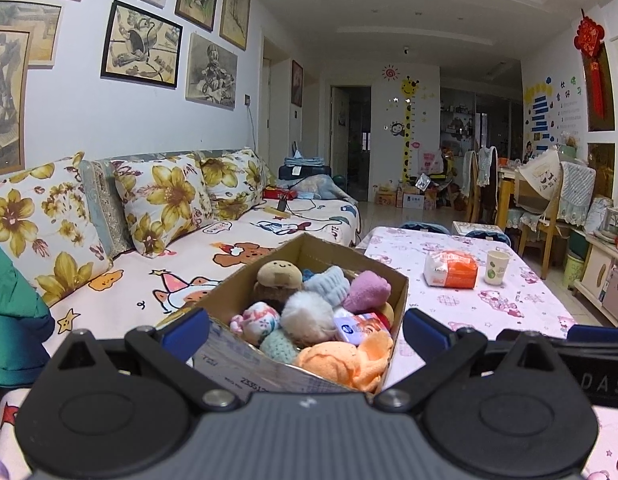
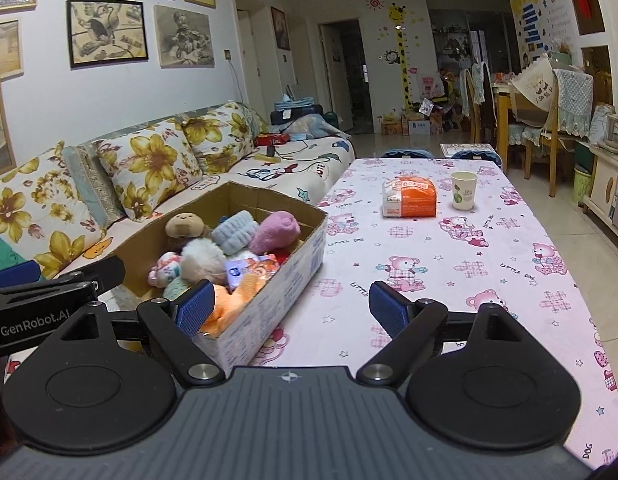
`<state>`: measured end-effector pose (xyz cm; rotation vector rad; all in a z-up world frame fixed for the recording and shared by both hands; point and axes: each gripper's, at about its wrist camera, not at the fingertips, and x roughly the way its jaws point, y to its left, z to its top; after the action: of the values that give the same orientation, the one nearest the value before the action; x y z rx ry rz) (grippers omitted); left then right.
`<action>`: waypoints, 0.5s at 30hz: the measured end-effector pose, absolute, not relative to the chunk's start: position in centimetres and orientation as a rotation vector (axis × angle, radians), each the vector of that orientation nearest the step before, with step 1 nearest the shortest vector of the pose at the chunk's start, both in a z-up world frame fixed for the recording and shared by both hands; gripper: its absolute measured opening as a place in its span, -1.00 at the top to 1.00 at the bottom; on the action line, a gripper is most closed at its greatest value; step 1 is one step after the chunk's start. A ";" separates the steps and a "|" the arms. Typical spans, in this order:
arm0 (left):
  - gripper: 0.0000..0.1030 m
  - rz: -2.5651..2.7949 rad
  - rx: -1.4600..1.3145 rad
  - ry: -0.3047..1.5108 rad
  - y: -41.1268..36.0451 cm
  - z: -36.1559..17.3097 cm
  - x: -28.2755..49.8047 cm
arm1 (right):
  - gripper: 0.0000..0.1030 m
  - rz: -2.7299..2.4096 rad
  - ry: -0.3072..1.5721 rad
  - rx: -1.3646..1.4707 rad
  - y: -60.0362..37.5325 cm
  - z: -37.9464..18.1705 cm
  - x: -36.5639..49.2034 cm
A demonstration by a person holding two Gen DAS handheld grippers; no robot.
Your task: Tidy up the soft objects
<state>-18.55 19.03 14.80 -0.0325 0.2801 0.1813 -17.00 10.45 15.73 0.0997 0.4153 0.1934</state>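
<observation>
With the left gripper (image 1: pixel 305 330) and right gripper (image 2: pixel 291 306) both spread and empty, the box (image 2: pixel 277 292) of soft toys at the tabletop's left edge is faced, so a pick is probably needed next.

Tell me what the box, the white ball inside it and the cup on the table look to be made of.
Box: corrugated cardboard, matte brown inside, printed outside, raw cut edges.
White ball: fluffy plush or faux fur, fuzzy outline.
Cup: probably paper, matte cream with green print.

Tissue pack (image 2: pixel 409 199) beside paper cup (image 2: pixel 463 190)
</observation>
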 end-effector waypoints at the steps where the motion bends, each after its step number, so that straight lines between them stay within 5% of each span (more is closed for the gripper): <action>1: -0.98 0.185 -0.034 0.279 19.2 14.8 -18.7 | -1.00 0.195 0.412 0.094 10.5 15.7 -17.0; 15: -0.98 0.213 -0.030 0.288 20.0 14.4 -19.8 | -1.00 0.193 0.410 0.069 10.5 15.3 -17.5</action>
<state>-19.79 20.02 14.36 -0.0296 0.2879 0.2134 -17.50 10.55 15.30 0.0693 0.4102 0.1926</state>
